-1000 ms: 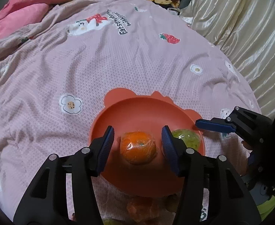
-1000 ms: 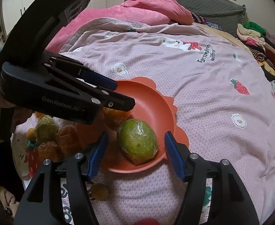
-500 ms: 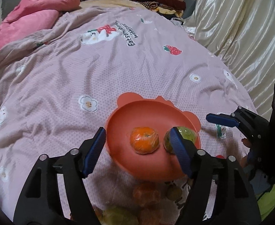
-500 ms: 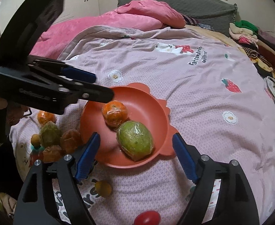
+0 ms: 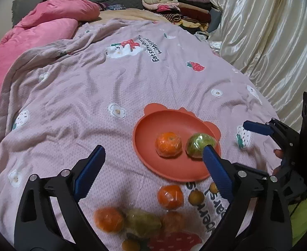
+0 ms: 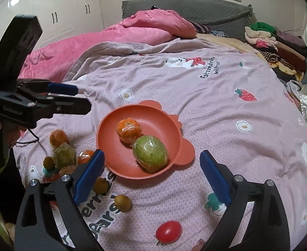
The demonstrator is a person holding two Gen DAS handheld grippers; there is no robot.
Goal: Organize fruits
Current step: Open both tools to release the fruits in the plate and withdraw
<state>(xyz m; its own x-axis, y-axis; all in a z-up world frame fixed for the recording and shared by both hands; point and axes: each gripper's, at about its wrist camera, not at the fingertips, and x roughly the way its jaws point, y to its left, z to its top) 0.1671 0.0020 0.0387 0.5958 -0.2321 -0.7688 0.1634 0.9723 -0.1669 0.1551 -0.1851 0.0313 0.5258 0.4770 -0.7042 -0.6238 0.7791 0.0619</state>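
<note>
While both jaws are opening with nothing between them, two fruits sit in the bowl point(image 6: 111, 129).
The orange point(image 6: 129, 130) and green fruit point(image 6: 150, 154) lie just ahead of the right hand-held gripper point(image 6: 152, 179); the left hand-held gripper point(image 5: 153, 171) probably next needs an orange point(image 5: 170, 196) below it.

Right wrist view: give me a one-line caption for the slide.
Right gripper, jaws opening and empty, above an orange bowl holding a wrapped orange and green fruit; loose fruit lies on the pink bedspread.

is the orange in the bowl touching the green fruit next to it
Touching. The right wrist view shows the wrapped orange pressed against the green fruit in the bowl, no gap.
</note>
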